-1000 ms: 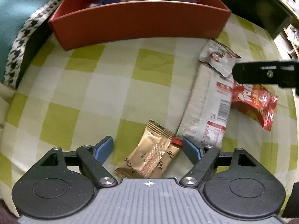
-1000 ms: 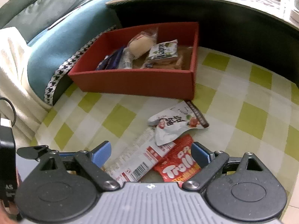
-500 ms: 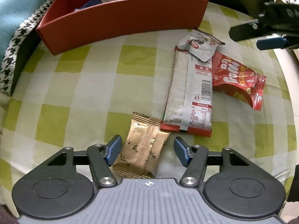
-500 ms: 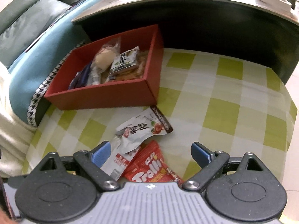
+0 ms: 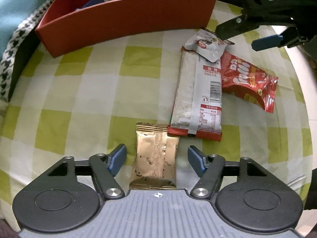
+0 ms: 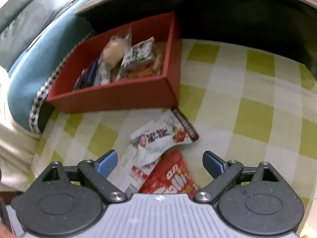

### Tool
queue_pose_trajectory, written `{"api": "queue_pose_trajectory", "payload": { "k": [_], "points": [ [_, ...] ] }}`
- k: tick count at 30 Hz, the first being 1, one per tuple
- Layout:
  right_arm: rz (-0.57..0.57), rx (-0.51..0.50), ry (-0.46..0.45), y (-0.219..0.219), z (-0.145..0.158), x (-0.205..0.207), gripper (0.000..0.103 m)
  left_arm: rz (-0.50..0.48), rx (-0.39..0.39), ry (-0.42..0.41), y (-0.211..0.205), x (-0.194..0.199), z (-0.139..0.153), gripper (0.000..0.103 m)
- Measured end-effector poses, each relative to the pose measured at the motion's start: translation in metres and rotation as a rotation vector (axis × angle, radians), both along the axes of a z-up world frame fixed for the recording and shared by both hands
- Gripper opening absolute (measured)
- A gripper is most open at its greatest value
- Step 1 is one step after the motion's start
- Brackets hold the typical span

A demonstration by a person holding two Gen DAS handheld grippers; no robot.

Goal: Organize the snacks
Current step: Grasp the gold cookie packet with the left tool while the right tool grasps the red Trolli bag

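Snacks lie loose on the green-and-white checked surface [image 5: 83, 91]: a gold foil packet [image 5: 156, 158] sits low in the frame between the opening jaws of the left gripper [image 5: 156, 156], untouched by either pad. At upper right the right gripper [image 6: 159, 158] hovers wide open and empty above a white pouch [image 6: 158, 138] and red Trolli bag [image 6: 170, 178]. The slick packet could skid aside if one pad lands first, missing the red cardboard box [image 5: 126, 17].
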State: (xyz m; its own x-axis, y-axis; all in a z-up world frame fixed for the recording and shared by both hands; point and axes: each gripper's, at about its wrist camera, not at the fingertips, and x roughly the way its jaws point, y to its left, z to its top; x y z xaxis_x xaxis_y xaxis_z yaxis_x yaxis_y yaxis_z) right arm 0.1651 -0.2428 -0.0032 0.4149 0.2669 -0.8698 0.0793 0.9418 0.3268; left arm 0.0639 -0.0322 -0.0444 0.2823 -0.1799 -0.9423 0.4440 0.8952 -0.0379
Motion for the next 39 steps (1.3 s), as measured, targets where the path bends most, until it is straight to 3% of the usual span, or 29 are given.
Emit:
{"api": "queue_pose_trajectory", "payload": {
  "k": [2, 9, 13, 16, 18, 22, 25, 28, 36, 38, 39],
  "points": [
    [0.033, -0.034, 0.012, 0.003, -0.002, -0.005, 0.095, -0.007, 0.014, -0.010, -0.004, -0.001, -0.001, 0.074],
    [0.195, -0.148, 0.086, 0.010, -0.023, -0.020, 0.095, 0.030, 0.013, -0.019, 0.006, -0.001, 0.004, 0.053],
    [0.318, -0.267, 0.083, 0.026, -0.034, -0.019, 0.096, 0.028, 0.021, -0.026, 0.006, -0.003, 0.005, 0.054],
    [0.387, -0.350, 0.061, 0.039, -0.038, -0.022, 0.097, 0.024, 0.013, -0.019, 0.006, -0.003, 0.006, 0.060],
    [0.385, -0.347, 0.056, 0.039, -0.039, -0.023, 0.097, 0.024, 0.006, -0.011, 0.006, -0.002, 0.006, 0.067],
    [0.364, -0.342, 0.043, 0.036, -0.039, -0.032, 0.090, 0.009, 0.015, -0.011, 0.002, -0.001, 0.004, 0.068],
    [0.352, -0.345, 0.037, 0.033, -0.035, -0.045, 0.074, 0.008, 0.028, -0.022, 0.003, -0.004, 0.004, 0.062],
    [0.345, -0.334, 0.042, 0.031, -0.032, -0.055, 0.073, 0.029, 0.029, -0.025, 0.005, -0.003, 0.004, 0.053],
    [0.388, -0.364, 0.056, 0.036, -0.030, -0.084, 0.074, 0.032, 0.035, -0.013, 0.006, -0.014, 0.006, 0.053],
    [0.363, -0.353, 0.057, 0.034, -0.032, -0.082, 0.083, 0.029, 0.040, -0.017, 0.003, -0.014, 0.006, 0.055],
    [0.343, -0.344, 0.067, 0.031, -0.033, -0.080, 0.094, 0.033, 0.036, -0.016, 0.002, -0.012, 0.006, 0.061]
  ]
}}
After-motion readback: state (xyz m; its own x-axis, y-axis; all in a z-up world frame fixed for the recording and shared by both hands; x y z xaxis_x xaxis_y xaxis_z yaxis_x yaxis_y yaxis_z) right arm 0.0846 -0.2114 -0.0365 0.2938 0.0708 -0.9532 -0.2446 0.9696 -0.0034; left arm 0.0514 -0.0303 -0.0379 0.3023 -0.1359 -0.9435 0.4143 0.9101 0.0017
